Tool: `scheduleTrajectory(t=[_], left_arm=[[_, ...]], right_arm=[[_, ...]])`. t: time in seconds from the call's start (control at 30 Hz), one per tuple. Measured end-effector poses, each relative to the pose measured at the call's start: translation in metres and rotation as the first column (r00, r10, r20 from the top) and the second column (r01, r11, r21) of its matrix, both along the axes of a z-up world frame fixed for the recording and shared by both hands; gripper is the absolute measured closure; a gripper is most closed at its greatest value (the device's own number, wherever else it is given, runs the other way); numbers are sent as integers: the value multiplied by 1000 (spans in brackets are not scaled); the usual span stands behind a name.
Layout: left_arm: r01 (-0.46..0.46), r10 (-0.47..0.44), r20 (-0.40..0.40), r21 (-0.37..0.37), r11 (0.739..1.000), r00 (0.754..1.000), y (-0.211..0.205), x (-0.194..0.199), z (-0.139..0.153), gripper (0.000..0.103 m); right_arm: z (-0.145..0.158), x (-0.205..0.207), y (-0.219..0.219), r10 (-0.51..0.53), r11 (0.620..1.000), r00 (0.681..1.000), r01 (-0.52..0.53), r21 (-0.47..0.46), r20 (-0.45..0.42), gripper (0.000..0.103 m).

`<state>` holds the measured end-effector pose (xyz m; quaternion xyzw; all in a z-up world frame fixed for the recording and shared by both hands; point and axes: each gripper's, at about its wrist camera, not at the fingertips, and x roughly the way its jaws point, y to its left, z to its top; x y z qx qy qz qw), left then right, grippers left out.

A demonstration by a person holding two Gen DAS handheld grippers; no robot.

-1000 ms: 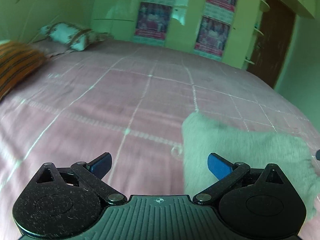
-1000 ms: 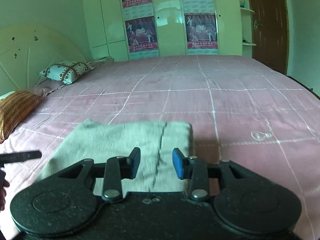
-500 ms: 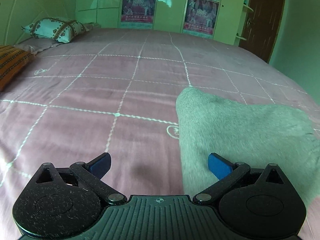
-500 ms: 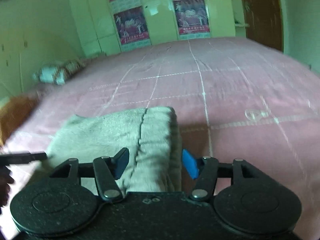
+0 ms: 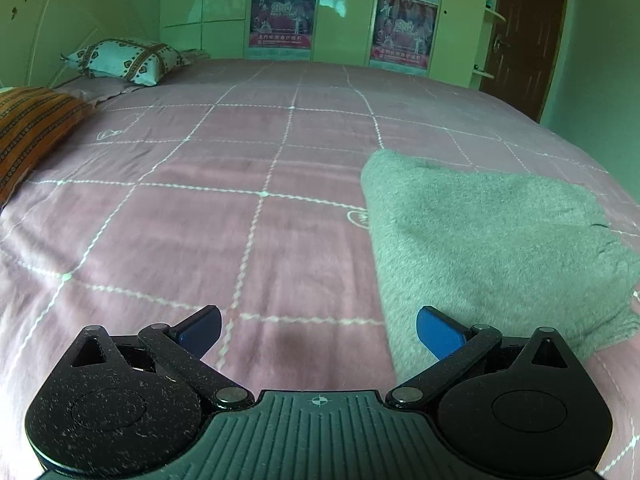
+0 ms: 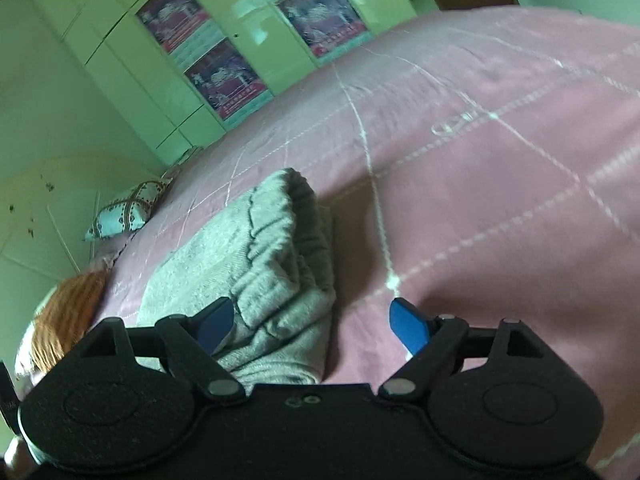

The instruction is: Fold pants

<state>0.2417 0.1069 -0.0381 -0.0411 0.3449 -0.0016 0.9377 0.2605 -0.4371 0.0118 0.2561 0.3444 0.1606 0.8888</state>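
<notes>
Left wrist view: we see the left tongs spread wide and holding nothing, poised over the pink bedspread; the folded grey pants lie on the bed just beside the right-hand pad. Right wrist view: we see the right tongs also spread wide and empty, tilted, with the stacked pants edge lying between the blue pads, near the left one.

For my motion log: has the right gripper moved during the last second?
Yes. The right gripper has rolled and opened: the wardrobe now looks tilted.
</notes>
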Motion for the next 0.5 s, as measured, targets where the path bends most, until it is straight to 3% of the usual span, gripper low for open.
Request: scheduleTrajectory(t=[0.5], left_arm=[[-15, 15, -14, -9, 1000, 1000, 3, -6, -8, 0]], right_arm=[[-6, -9, 8, 15, 999, 1000, -15, 29, -5, 24]])
